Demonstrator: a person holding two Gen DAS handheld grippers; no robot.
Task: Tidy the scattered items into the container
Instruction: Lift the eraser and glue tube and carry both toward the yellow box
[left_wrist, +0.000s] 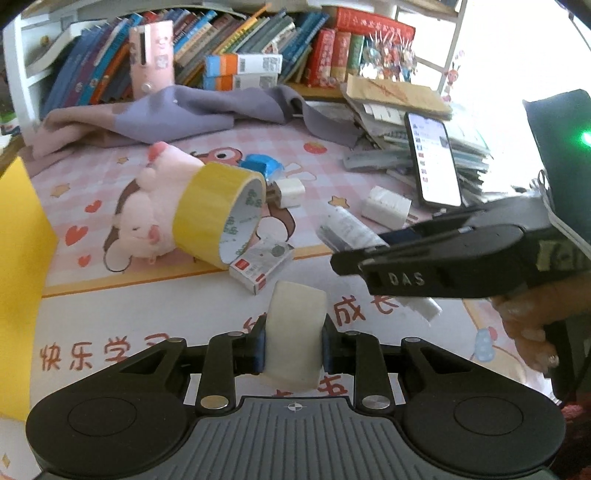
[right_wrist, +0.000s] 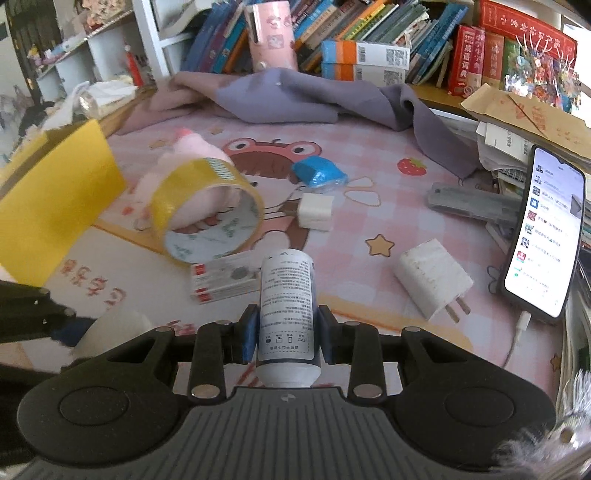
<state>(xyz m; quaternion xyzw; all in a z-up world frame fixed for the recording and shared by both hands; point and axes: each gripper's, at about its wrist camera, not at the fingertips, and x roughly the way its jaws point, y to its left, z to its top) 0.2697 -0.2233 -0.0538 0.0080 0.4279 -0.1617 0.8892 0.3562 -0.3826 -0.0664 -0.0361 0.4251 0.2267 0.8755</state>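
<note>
Between the blue pads of the left tool (left_wrist: 294, 349), a pale roll of tape (left_wrist: 295, 332) is sitting clamped, clear of the table (left_wrist: 147, 321). Right tool (right_wrist: 285, 334) is gripping a white labelled bottle (right_wrist: 286, 317) likewise. Yellow tape roll (right_wrist: 207, 214), pink plush (left_wrist: 147, 218), small boxes (left_wrist: 260, 264) and two white chargers (right_wrist: 432, 278) are lying scattered beside the yellow container (right_wrist: 55, 199) at left.

Yellow container (left_wrist: 22, 280) cut off at left; phone (right_wrist: 546, 236) text illegible.
</note>
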